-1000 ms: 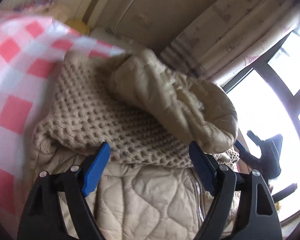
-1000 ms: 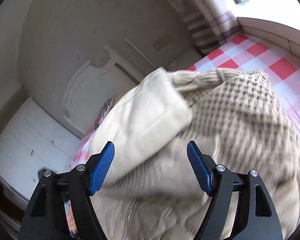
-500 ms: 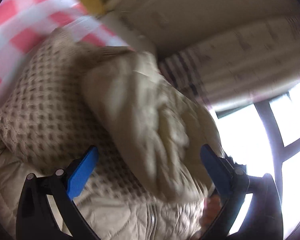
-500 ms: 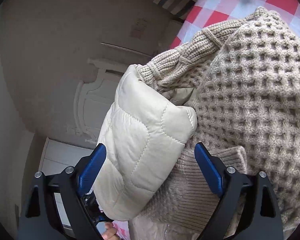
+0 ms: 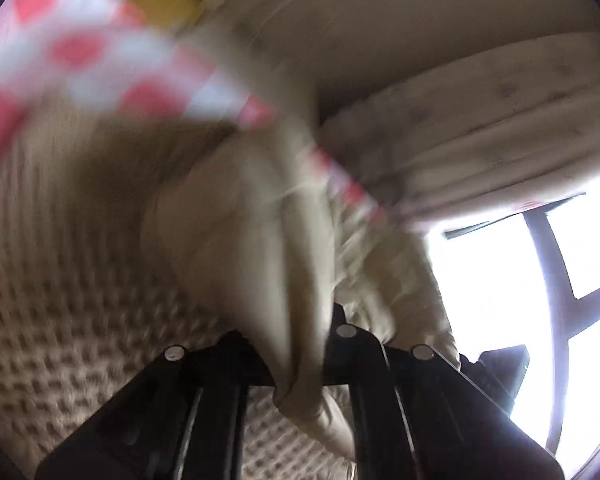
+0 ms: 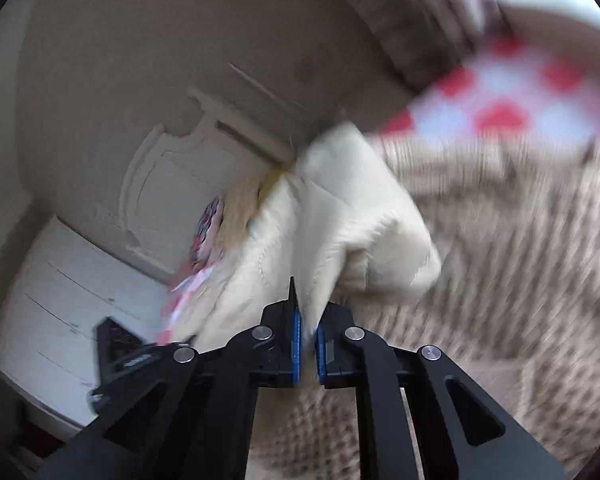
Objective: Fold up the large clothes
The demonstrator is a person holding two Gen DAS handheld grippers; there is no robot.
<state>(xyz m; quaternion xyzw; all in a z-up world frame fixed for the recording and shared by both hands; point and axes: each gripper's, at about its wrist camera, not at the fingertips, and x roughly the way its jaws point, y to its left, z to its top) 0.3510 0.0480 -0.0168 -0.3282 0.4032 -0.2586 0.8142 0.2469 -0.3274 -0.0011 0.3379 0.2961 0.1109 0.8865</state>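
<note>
Both views are heavily smeared by motion blur, so fine detail is hard to make out.

The jacket (image 6: 340,216) — cream, puffy, with quilted stitch lines — lies on the bed over a beige knit (image 6: 520,280) of coarse waffle texture. The right gripper (image 6: 306,344) is clenched on a pinched fold of the jacket's near edge; the cloth shows between its blue-lined fingers (image 6: 296,344). In the left wrist view the left gripper (image 5: 296,356) is likewise clamped on the jacket (image 5: 260,240), a bunched fold drooping through and below its black fingers; the pads themselves are hidden by the cloth. The knit (image 5: 60,300) fills the near left there.

The bed sheet (image 6: 512,108), red-and-white check, shows far right. A white cabinet (image 6: 60,320) stands at left below a moulded panel. Curtains (image 5: 480,120) hang beside a bright window (image 5: 520,280), overexposed. No legible writing.
</note>
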